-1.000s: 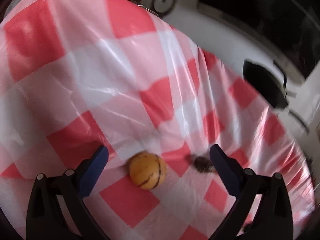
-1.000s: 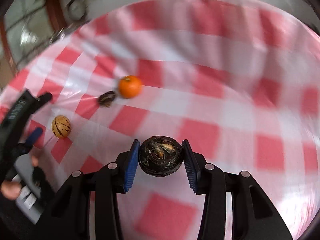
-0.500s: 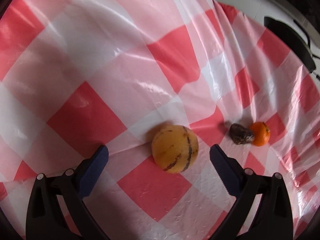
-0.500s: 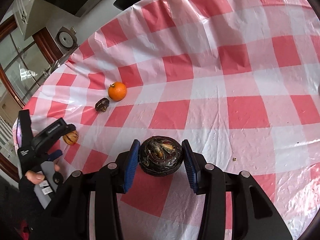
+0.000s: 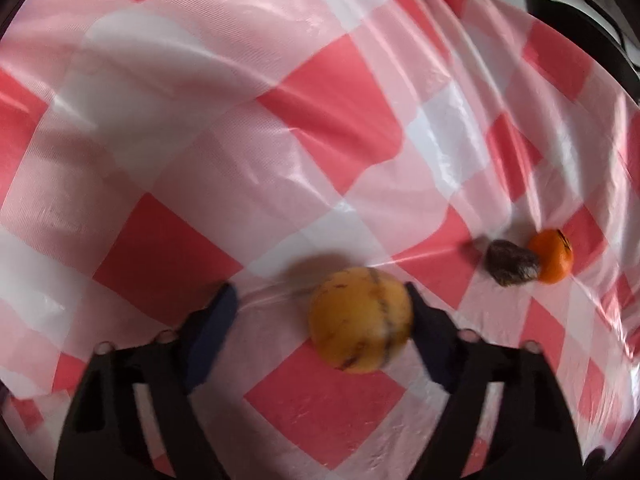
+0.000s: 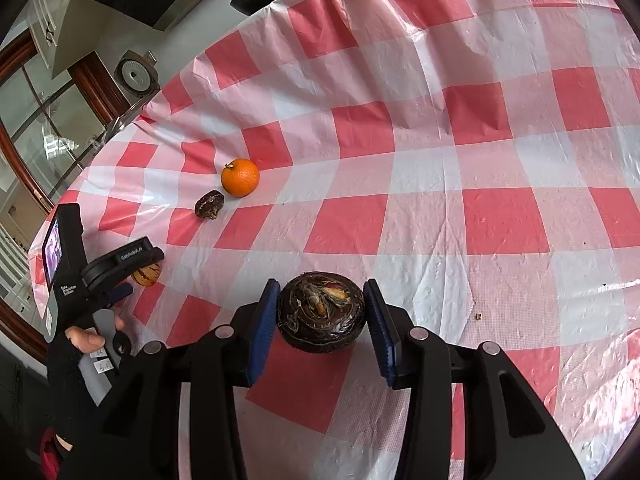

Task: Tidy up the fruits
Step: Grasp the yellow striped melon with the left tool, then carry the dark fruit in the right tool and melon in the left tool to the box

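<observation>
- Left wrist view motion-smeared; blue pads of left gripper soft-edged, closing around yellow striped fruit; contact with either pad not resolvable, right pad at most just beside the skin
- Small dark fruit overlapping near side of orange; kind not identifiable
- Right wrist view: same yellow fruit mostly hidden behind left gripper body, only a sliver showing
- Gloved hand cut off at lower left edge
- Underside of dark round fruit out of sight; resting on tablecloth or lifted, not resolvable
</observation>
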Motion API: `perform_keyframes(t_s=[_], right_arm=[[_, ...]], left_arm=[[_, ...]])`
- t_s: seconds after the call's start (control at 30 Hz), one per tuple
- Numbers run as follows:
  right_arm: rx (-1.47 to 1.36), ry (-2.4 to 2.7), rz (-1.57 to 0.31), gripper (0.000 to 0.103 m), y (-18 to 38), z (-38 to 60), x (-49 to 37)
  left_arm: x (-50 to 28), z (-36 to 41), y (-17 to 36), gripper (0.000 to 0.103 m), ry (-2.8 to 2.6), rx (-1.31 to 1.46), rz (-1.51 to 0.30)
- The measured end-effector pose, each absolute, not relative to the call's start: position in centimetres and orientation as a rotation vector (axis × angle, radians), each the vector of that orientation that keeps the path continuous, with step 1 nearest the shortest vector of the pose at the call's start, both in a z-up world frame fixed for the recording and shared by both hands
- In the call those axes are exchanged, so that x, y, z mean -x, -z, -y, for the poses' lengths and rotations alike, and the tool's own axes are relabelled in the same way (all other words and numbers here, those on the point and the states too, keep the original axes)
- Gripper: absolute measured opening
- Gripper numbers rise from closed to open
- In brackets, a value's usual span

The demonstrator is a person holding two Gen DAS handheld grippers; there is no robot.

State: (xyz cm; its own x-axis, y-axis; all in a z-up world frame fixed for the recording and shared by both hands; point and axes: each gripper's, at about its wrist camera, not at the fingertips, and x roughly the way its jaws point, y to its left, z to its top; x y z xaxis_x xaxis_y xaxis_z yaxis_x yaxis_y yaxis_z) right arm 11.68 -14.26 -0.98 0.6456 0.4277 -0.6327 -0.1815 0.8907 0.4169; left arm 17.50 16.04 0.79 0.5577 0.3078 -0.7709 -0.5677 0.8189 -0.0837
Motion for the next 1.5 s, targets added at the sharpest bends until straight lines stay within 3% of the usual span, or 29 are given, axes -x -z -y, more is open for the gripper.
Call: perform_keyframes(t_s=[0.07,0.23,0.67,1.1,1.5], right_arm=[[-0.330,-0.356,-0.799,0.043,1.0,14.2,-11.7],[-0.339,-0.366,-0.800,0.043,1.2,14.3,-11.7],[-0.390,-0.374,-0.777,0.043,1.1,15.0,-11.6],[-0.400,-0.352,-0.764,0.043,0.7,15.3,-10.9],[-0.468,-0.429,-0.706,0.043,-1.1,14.4,0.1]], left_arm=[[-17.0,-16.0,-1.1,0.044,-0.512,0.341,-0.819],[-14.8,-15.5,-1.9,0.044,-0.422,0.437,-0.793],[-11.5,-7.9,-3.7,0.044,-0.177,0.334,-0.707],[-3.4,-9.6,-3.8,0.044,-0.132,0.403,-0.646],[7.0,-9.9,-3.8,0.044,-0.124,0.367,-0.610]])
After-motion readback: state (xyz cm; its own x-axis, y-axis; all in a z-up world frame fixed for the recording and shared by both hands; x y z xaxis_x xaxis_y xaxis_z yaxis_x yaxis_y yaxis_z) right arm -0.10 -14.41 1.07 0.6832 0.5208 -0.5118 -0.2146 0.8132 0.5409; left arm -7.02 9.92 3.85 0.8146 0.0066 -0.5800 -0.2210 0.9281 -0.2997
